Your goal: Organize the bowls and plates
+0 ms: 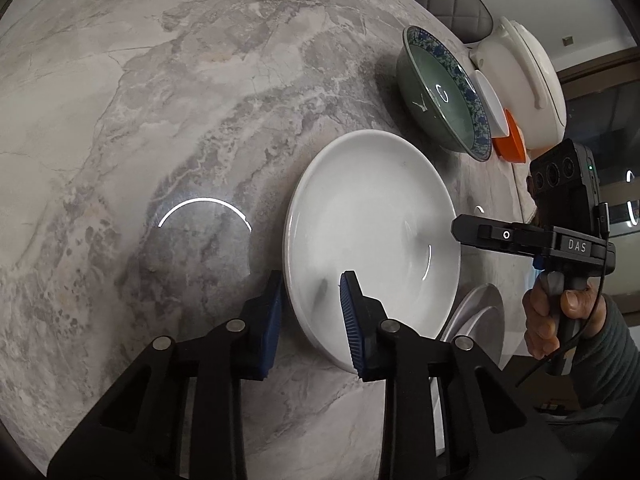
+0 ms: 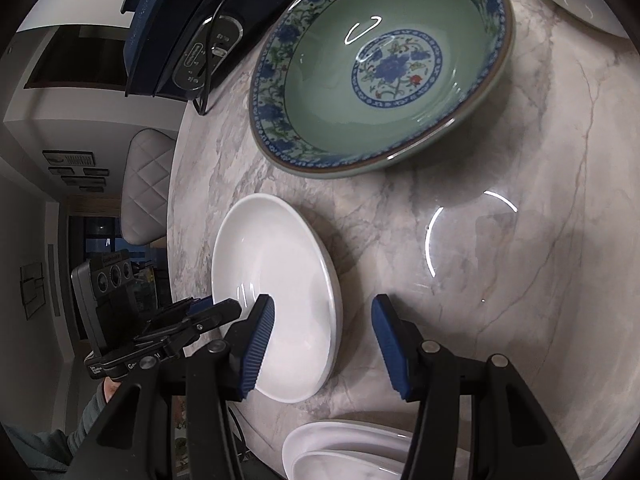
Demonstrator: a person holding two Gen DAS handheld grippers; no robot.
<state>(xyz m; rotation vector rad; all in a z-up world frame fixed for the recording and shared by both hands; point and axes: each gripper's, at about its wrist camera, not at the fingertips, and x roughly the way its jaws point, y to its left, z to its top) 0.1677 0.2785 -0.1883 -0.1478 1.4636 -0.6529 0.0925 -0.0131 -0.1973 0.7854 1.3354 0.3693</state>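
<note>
Presently, the left gripper [image 1: 310, 312] is seen with its blue-padded fingers [image 1: 352, 320] parted widely, the rim of the white plate [image 1: 372, 216] lying between them; one pad is set over the plate's inner surface and the other just outside the rim. A closed grip is not shown. The right gripper [image 2: 324, 344] is likewise held well open, one pad over the same white plate [image 2: 280, 280] and the other over bare tabletop [image 2: 520, 280]; nothing is clasped. The plate is observed resting flat on the marble-patterned tabletop [image 1: 140, 140], near its edge.

Beyond the plate, a green bowl with a blue floral border [image 2: 384, 68] is recorded standing on the tabletop, apart from the plate. In the left wrist view this bowl [image 1: 440, 88] is flanked on its far side by a small white dish [image 1: 490, 100], an orange item [image 1: 510, 142] and a large white lidded pot [image 1: 524, 80]. Another white dish [image 2: 344, 452] is noted at the near edge, below the right gripper. A dark blue appliance with a control panel [image 2: 200, 32] stands at the far side, and a quilted chair back [image 2: 146, 184] is seen beyond the tabletop.
</note>
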